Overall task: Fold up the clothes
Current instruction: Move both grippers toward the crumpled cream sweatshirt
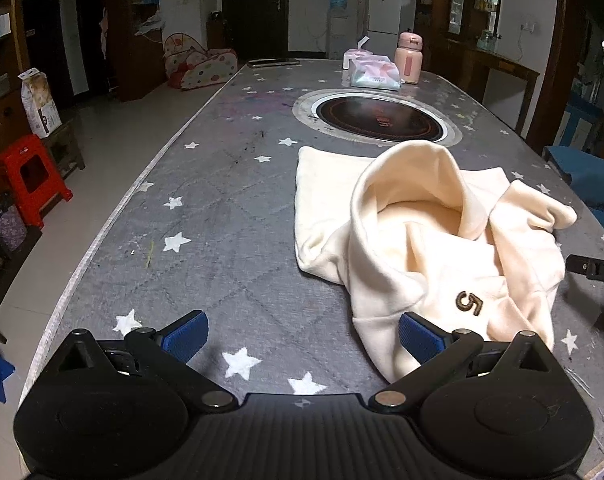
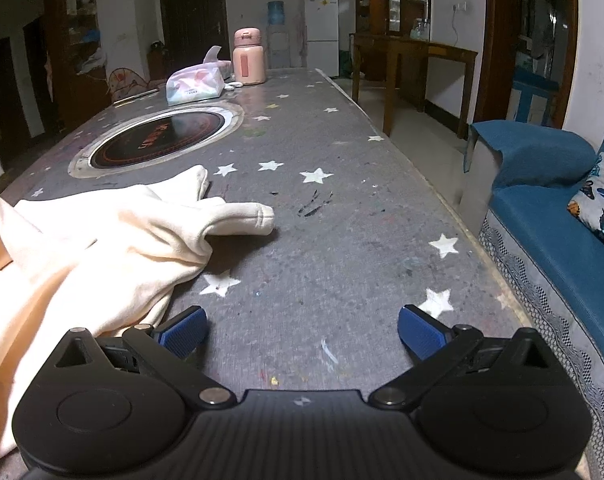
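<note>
A cream hooded sweatshirt (image 1: 418,240) with a dark "5" on it lies crumpled on the grey star-patterned table (image 1: 206,216), hood standing up. My left gripper (image 1: 302,338) is open and empty above the table, its right pad close to the garment's near hem. In the right wrist view the sweatshirt (image 2: 90,248) lies to the left, one sleeve (image 2: 238,220) stretched toward the middle. My right gripper (image 2: 302,334) is open and empty, its left pad beside the cloth's edge. A part of the right gripper shows at the left view's right edge (image 1: 598,270).
A round black induction cooktop (image 1: 376,118) is set into the table beyond the garment. A tissue pack (image 1: 374,74) and a pink bottle (image 1: 409,58) stand at the far end. A red stool (image 1: 32,178) is left of the table. A blue sofa (image 2: 550,220) is on the right.
</note>
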The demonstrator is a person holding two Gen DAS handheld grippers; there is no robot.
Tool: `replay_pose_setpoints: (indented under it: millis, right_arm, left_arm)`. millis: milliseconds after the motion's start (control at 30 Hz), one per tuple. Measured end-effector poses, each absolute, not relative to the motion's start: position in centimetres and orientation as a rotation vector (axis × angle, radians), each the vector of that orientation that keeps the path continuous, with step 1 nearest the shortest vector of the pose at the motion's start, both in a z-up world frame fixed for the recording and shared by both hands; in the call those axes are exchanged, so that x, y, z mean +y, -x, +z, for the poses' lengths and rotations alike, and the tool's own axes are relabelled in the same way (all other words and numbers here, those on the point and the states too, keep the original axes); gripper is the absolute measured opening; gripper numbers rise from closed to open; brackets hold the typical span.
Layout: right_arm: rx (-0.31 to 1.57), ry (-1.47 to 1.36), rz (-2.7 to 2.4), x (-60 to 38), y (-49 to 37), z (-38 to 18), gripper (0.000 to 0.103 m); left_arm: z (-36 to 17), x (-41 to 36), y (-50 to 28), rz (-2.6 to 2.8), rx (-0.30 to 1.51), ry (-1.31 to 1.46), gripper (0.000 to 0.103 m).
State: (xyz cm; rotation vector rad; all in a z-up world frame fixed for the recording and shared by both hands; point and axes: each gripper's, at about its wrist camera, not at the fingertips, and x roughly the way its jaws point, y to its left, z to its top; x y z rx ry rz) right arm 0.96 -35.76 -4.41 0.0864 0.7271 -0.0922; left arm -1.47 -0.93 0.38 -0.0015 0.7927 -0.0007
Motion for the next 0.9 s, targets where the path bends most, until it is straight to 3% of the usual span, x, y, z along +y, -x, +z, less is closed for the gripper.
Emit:
replay_pose_setpoints:
  millis: [900]
  right_arm:
    - [0.636,-0.048,0.201,-29.6,8.0,1.0,0.103]
  left_arm:
    - [0.5,-1.8,3.0,-0.027,0.794,0.024,0.103]
